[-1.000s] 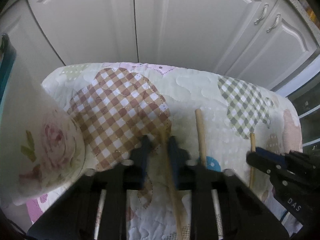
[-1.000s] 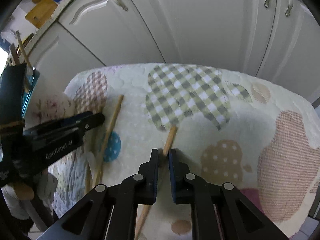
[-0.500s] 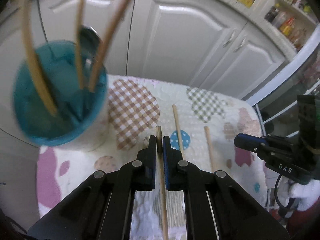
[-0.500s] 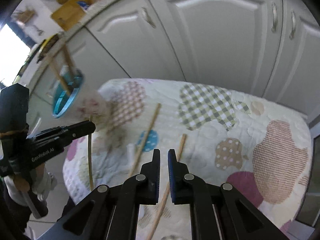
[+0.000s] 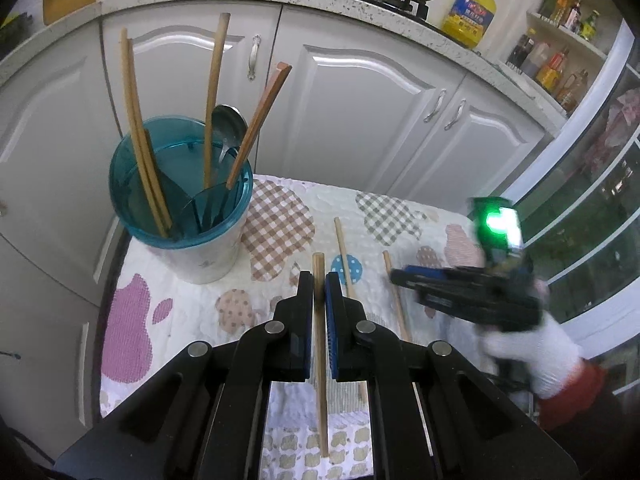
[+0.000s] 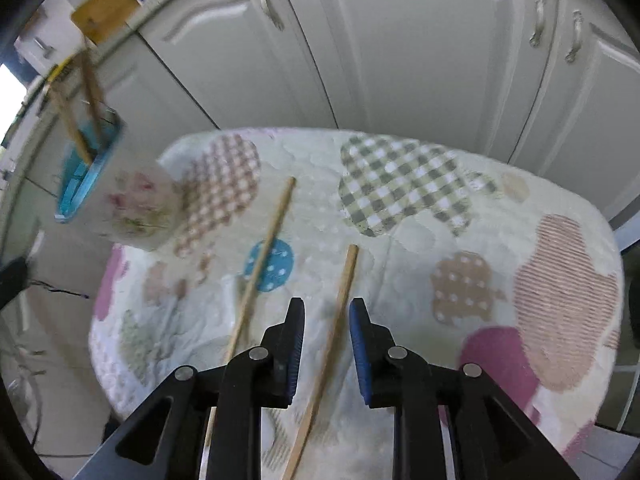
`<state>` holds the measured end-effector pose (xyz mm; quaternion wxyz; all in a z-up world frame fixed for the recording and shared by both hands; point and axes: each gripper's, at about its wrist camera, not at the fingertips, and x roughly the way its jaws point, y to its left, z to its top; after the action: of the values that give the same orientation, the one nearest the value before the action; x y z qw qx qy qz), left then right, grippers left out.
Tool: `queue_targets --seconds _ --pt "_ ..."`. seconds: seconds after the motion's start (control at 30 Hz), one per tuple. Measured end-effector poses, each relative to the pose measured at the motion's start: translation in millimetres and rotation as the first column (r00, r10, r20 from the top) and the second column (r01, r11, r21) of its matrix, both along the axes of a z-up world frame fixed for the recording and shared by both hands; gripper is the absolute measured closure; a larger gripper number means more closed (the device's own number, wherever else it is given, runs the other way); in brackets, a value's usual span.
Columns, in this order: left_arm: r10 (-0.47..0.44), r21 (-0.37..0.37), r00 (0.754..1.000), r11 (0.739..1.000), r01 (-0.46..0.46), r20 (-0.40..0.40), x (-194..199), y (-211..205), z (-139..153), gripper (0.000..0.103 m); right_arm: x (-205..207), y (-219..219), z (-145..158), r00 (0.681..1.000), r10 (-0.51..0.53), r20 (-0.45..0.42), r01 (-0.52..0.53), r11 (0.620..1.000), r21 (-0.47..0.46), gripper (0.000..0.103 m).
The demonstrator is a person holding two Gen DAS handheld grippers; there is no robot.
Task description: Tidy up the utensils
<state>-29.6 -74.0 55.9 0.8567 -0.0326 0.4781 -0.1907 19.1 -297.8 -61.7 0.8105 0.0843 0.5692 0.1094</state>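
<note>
Holding one chopstick (image 5: 319,300) clamped in the left hand-held gripper (image 5: 319,280) near the utensil holder (image 5: 180,200), already stocked; two chopsticks (image 6: 340,300) remain on the cloth (image 6: 400,240), right hand-held gripper (image 6: 326,312) just opening, empty.

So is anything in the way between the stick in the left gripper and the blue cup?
Nothing visible blocks it. The left gripper holds the stick above the cloth; the cup already holds several upright utensils, with open room between them.

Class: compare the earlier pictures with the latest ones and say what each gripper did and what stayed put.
The left gripper lifted its chopstick off the quilt, toward the holder. The right gripper has just been opening over another chopstick. The third chopstick stayed put.
</note>
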Motion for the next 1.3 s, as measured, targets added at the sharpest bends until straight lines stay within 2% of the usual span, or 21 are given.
queue_targets --seconds 0.07,0.1,0.13,0.2,0.33,0.5,0.6,0.77,0.87,1.0,1.1,1.2,1.3 --pt "0.002 0.001 1.0 1.0 -0.002 0.004 -4 3 4 0.098 10 5 -16 1.0 -0.002 -0.028 0.001 1.0 -0.025 0.083" --pt "0.001 0.0 1.0 1.0 -0.001 0.005 -6 5 5 0.098 13 7 -21 1.0 0.002 -0.022 -0.003 0.999 -0.046 0.09" --pt "0.002 -0.003 1.0 1.0 -0.002 0.007 -7 7 8 0.098 14 9 -18 1.0 0.009 -0.003 -0.01 0.998 -0.061 0.096" --pt "0.003 -0.006 1.0 1.0 -0.003 0.017 -9 11 13 0.098 12 7 -15 0.999 0.029 -0.025 -0.03 0.999 -0.038 0.096" --pt "-0.001 -0.019 0.999 1.0 0.002 0.036 -13 17 23 0.098 -7 -7 13 0.999 0.031 0.03 -0.032 0.999 0.032 0.097" --pt "-0.012 -0.032 0.998 0.999 0.014 0.069 -23 22 39 0.098 -48 -24 67 0.989 0.031 0.143 -0.045 0.995 0.094 0.097" --pt "-0.023 -0.025 0.996 0.999 0.025 0.083 -27 24 45 0.098 -70 -27 95 0.978 0.038 0.203 -0.061 0.993 0.106 0.097" --pt "-0.012 0.003 0.999 1.0 0.012 0.044 -24 22 30 0.098 -90 -20 108 0.972 0.067 0.227 -0.086 0.994 0.074 0.097" --pt "0.021 0.043 1.0 0.999 -0.022 0.015 -17 18 8 0.098 -90 -22 102 0.974 0.065 0.216 -0.08 0.995 0.061 0.097" --pt "0.055 0.081 0.997 0.995 -0.05 -0.062 2 10 -33 0.092 -73 -20 72 0.988 0.035 0.151 -0.04 0.999 0.03 0.096" --pt "0.067 0.123 0.994 0.991 -0.056 -0.09 17 1 -62 0.083 -56 -15 47 0.994 0.019 0.107 -0.019 1.0 -0.003 0.08" --pt "0.078 0.181 0.991 0.982 -0.056 -0.113 32 -7 -86 0.081 -36 -10 20 0.999 0.009 0.051 -0.009 1.0 0.012 0.079" --pt "0.099 0.217 0.986 0.974 -0.069 -0.131 46 -12 -107 0.08 -20 -3 -1 1.0 0.02 0.012 -0.02 1.0 -0.021 0.079"
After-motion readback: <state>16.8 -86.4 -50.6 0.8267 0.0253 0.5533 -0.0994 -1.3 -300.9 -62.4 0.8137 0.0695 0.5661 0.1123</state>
